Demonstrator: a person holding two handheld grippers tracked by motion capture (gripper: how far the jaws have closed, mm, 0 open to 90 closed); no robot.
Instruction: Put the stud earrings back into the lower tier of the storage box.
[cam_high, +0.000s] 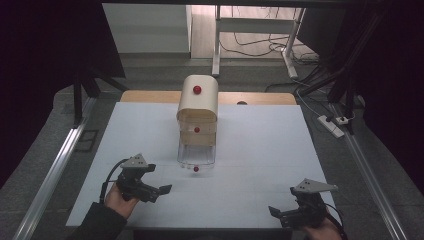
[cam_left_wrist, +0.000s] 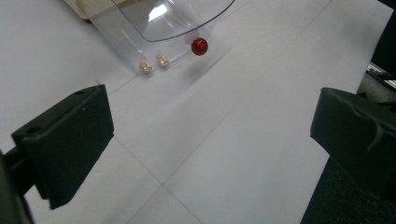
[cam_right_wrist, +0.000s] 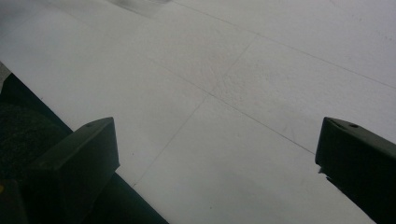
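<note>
A cream box (cam_high: 198, 102) with a rounded top stands at the table's middle back. It has a red knob (cam_high: 197, 89) on the lid and another red knob (cam_high: 196, 129) on the wooden drawer below. A clear drawer (cam_high: 196, 155) sticks out at its base toward me, with a red knob (cam_left_wrist: 199, 46) on its front. Two small golden bits (cam_left_wrist: 144, 66) lie inside the clear drawer (cam_left_wrist: 154, 28). My left gripper (cam_high: 161, 186) (cam_left_wrist: 210, 140) is open at the front left, pointing toward that drawer and apart from it. Nothing is between the open jaws of my right gripper (cam_high: 280, 212) (cam_right_wrist: 215, 158) at the front right.
A white sheet (cam_high: 260, 150) covers the table, whose wooden edge (cam_high: 150, 96) shows behind the box. The table's front edge runs just under both hands. A power strip (cam_high: 332, 126) lies on the floor to the right, and desk legs (cam_high: 216, 45) and cables stand behind.
</note>
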